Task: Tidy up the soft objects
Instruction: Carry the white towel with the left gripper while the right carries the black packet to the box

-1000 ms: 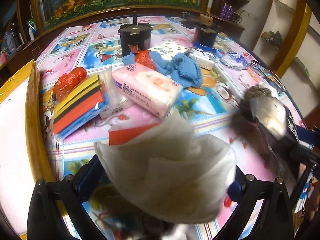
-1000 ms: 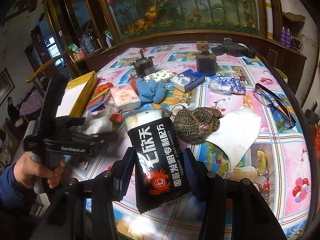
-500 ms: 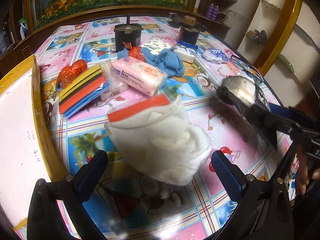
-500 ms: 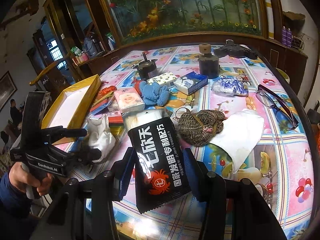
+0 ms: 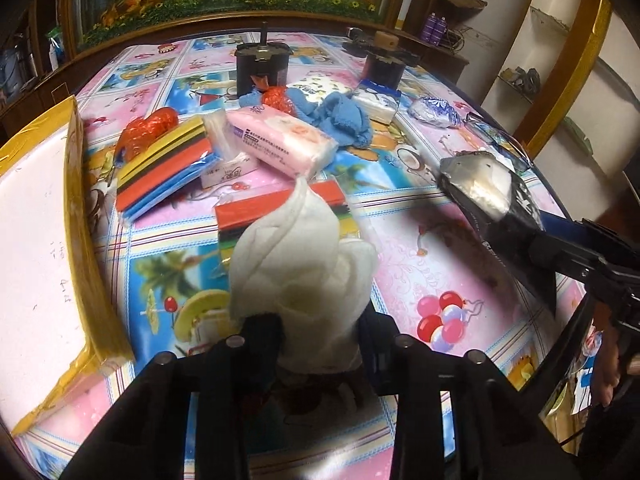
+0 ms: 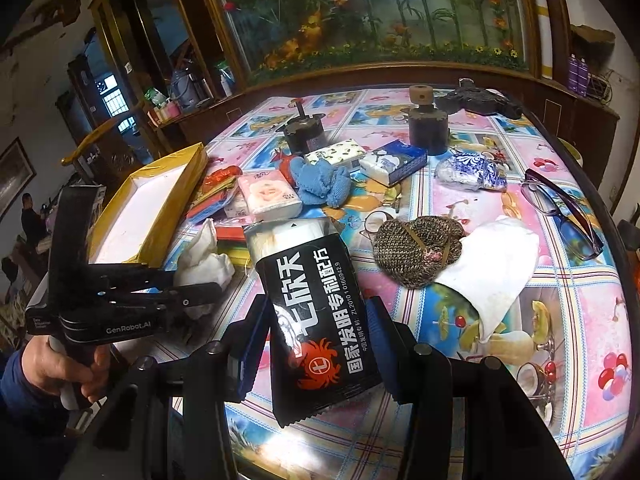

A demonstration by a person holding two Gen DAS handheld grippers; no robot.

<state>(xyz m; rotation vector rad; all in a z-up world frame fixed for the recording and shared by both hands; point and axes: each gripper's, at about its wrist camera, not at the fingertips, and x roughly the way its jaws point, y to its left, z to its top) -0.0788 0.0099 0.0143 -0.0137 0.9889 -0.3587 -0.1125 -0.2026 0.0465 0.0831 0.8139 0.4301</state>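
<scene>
A crumpled white cloth stands up from the flowered tablecloth near the table's front, and my left gripper is shut on its lower part. The right wrist view shows the same gripper and cloth at the left, with a person's hand on the handle. My right gripper is shut on a black packet with white and red print, held above the table. In the left wrist view that packet hangs at the right.
A yellow-rimmed white box lies at the table's left edge. Striped sponge packs, a pink tissue pack and a blue cloth crowd the middle. A brown knitted piece, another white cloth and glasses lie right.
The left gripper's fingers stood wide apart around the white cloth on the table; now they have closed on it. The right gripper and its black packet have stayed in place.
</scene>
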